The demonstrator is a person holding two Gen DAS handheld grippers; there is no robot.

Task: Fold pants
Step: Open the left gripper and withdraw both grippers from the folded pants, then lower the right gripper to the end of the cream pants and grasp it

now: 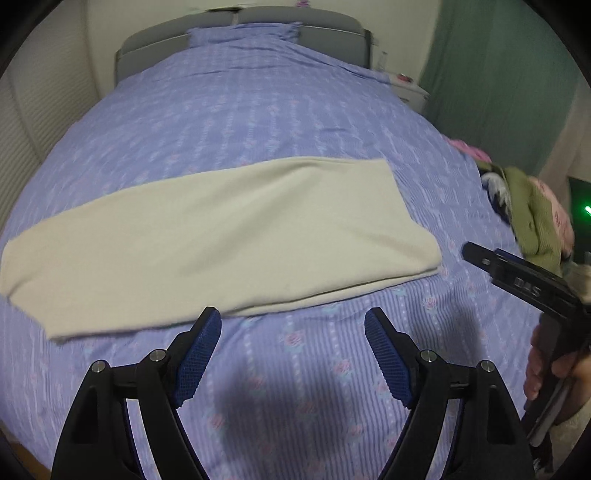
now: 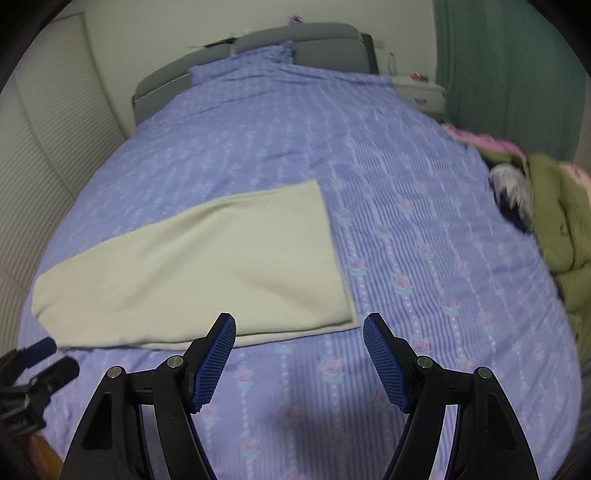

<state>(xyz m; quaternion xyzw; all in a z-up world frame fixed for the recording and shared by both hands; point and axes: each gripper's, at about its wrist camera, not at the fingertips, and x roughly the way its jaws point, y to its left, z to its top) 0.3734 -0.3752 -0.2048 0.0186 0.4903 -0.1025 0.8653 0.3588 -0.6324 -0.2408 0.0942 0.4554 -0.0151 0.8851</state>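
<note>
Hovering: left claw (image 1: 292, 363), right claw (image 2: 300, 363) wide open, empty | pants (image 1: 218, 236) flat on bedspread (image 1: 295, 110) | "DAS" on right claw

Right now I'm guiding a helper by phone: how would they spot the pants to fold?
Find the bed with the purple floral cover. On its near half lies a long, flat, cream strip, the pants. Unlike the crumpled green and pink clothes pile at the right edge, it is plain and smooth.

Cream pants (image 1: 221, 236), folded lengthwise, lying flat across bedspread (image 1: 258, 110)

purple floral bedspread (image 1: 258, 110), grey headboard (image 1: 325, 33), clothes pile (image 2: 554, 221), possibly nightstand (image 2: 421, 92).
</note>
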